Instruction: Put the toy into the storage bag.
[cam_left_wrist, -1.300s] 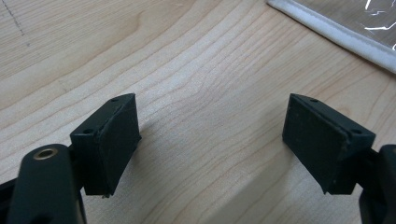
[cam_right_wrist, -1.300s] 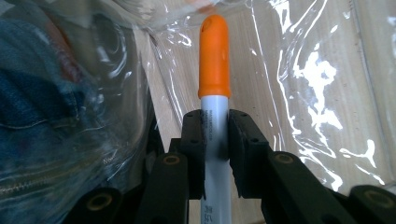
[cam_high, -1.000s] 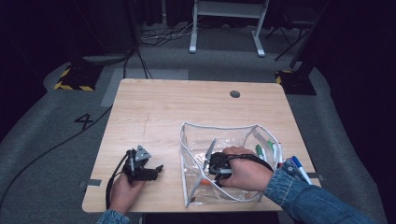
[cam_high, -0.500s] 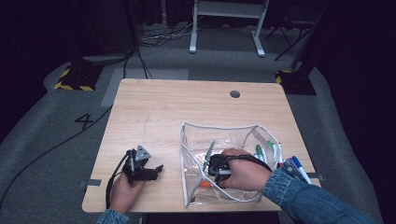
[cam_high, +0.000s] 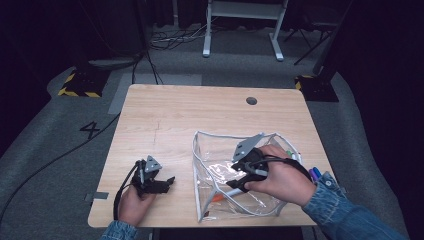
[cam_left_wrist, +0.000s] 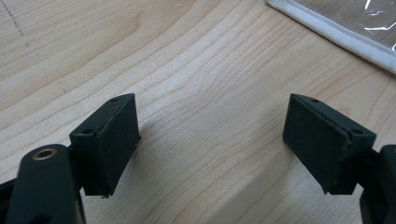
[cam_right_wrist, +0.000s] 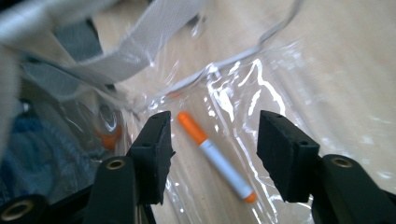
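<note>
Work in hand: loading markers into the clear pouch (cam_high: 220, 150), which stands open at the five o'clock part of the wooden table (cam_high: 200, 110). One orange-capped marker (cam_right_wrist: 212, 154) already lies on the pouch floor, between the right gripper's jaws but untouched by either pad, so I judge that item delivered. Further markers (cam_high: 315, 173) lie on the table at the pouch's three o'clock side, just beside the person's sleeve; these appear to be what is left to load, though their number cannot be told.

Right gripper (cam_high: 235, 182): its jaws have just been opening and now stand spread, gripping nothing. The hand sits over the pouch mouth, the gripper angled down towards seven o'clock.

Left gripper (cam_high: 167, 182): at the table's seven o'clock corner, low over bare wood, jaws spread wide and empty, aimed at three o'clock towards the pouch's white edge. It is apart from the pouch.
</note>
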